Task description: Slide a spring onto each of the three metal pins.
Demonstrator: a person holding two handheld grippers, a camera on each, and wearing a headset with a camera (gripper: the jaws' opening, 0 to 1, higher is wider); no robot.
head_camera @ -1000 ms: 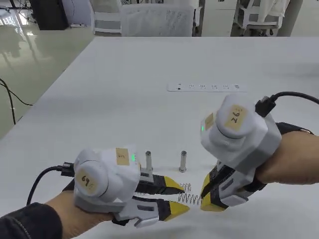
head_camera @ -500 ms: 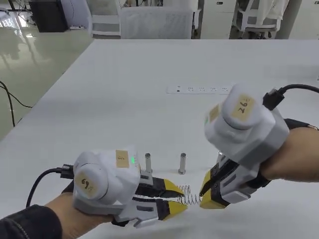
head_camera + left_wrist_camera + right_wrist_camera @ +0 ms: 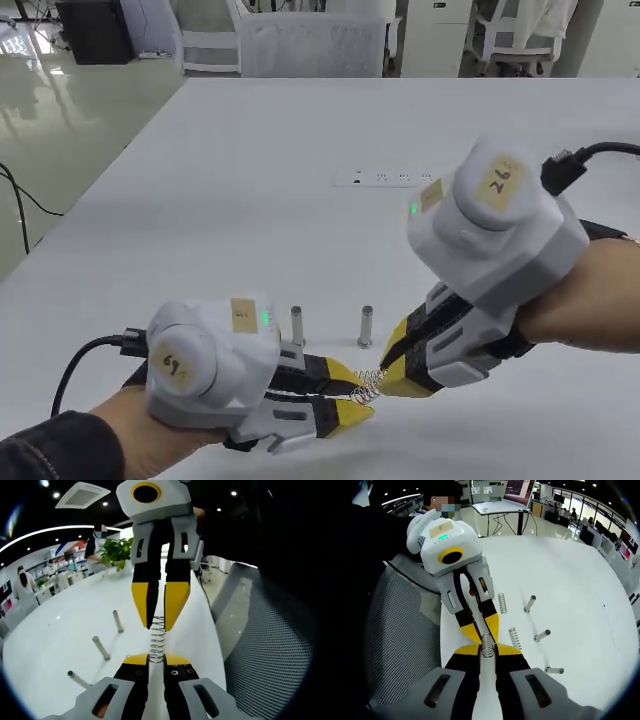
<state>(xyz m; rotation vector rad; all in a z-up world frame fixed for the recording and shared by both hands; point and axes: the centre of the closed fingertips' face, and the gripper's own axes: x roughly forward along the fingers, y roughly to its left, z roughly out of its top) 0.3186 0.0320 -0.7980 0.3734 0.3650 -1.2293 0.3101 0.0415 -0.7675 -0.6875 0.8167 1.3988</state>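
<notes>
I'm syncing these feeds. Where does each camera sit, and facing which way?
Head view: headset, facing down at table; left gripper, right gripper, forearms show.
Left gripper view: on left gripper, facing right gripper; own jaws show.
Right gripper view: on right gripper, facing left gripper; own jaws show.
All share the spring between both grippers.

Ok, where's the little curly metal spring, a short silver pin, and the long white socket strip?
Little curly metal spring (image 3: 157, 641): left gripper view, its middle coils.
Short silver pin (image 3: 366, 326): head view, mid-shaft of the right-hand pin.
Long white socket strip (image 3: 390, 179): head view, its top face.
</notes>
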